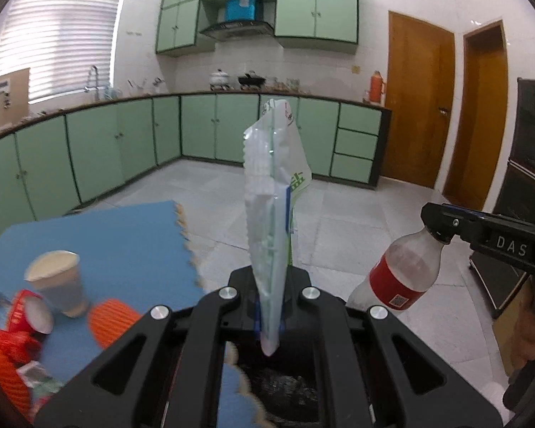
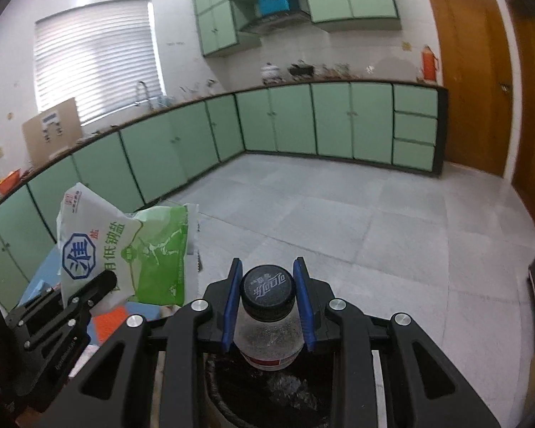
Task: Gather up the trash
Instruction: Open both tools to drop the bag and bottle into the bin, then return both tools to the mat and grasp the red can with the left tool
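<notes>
The black bin (image 2: 267,392) sits just under both grippers. The left gripper (image 1: 269,306) clamps the salt bag (image 1: 271,214), the right gripper (image 2: 267,303) grips the bottle (image 2: 267,328) by its neck — better to release each one directly over the opening.

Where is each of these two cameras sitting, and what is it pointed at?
Left wrist: rides the left gripper, facing the kitchen; jaws pinch a plastic bag; a hand shows at right.
Right wrist: rides the right gripper, facing the same kitchen; jaws clamp a bottle.
Shared: each sees the other's load, plus the green cabinets.
</notes>
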`<state>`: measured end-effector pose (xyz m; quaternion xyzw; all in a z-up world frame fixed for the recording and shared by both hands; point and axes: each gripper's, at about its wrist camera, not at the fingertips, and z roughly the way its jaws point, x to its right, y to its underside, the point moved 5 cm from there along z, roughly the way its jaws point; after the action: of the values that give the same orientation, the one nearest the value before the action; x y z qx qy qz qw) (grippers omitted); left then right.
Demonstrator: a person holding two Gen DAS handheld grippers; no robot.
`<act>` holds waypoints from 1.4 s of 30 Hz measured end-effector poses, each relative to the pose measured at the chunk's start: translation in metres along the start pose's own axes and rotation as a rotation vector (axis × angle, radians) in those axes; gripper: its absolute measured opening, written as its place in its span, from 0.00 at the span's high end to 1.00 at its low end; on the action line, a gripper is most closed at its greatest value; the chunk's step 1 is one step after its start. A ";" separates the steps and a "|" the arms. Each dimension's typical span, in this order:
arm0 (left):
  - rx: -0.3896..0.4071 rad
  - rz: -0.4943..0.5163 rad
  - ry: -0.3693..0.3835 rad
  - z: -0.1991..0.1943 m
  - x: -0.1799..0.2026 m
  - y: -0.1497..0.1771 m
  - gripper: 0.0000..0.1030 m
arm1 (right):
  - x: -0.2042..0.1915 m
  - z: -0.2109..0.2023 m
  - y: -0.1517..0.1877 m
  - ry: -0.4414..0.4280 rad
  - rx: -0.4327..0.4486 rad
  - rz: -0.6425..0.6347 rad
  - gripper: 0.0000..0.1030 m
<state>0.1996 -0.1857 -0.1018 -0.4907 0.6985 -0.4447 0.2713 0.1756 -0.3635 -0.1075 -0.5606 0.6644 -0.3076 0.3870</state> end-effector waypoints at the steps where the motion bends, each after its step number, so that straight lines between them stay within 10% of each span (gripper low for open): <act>1: -0.013 0.001 0.009 0.009 0.005 0.004 0.95 | 0.004 0.004 0.002 0.003 -0.006 0.011 0.72; 7: -0.090 0.015 0.051 0.058 0.024 0.022 0.94 | 0.041 0.032 0.017 0.040 -0.046 0.051 0.72; 10: -0.130 0.015 0.063 0.076 0.026 0.022 0.82 | 0.052 0.048 0.024 0.037 -0.087 0.069 0.71; 12: -0.145 0.007 0.066 0.080 0.025 0.026 0.54 | 0.059 0.057 0.030 0.029 -0.106 0.093 0.68; 22: -0.127 -0.014 0.024 0.058 0.004 0.021 0.42 | 0.071 0.052 0.028 0.061 -0.088 0.136 0.50; 29: -0.063 -0.027 -0.063 -0.009 -0.040 0.010 0.31 | 0.016 0.016 0.019 0.043 0.005 0.074 0.23; 42: -0.057 -0.041 -0.292 -0.147 -0.151 0.047 0.25 | -0.135 -0.028 0.049 -0.152 0.091 -0.052 0.19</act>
<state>0.1145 0.0123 -0.0850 -0.5717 0.6538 -0.3541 0.3469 0.1364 -0.2224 -0.1110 -0.5813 0.6036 -0.3037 0.4533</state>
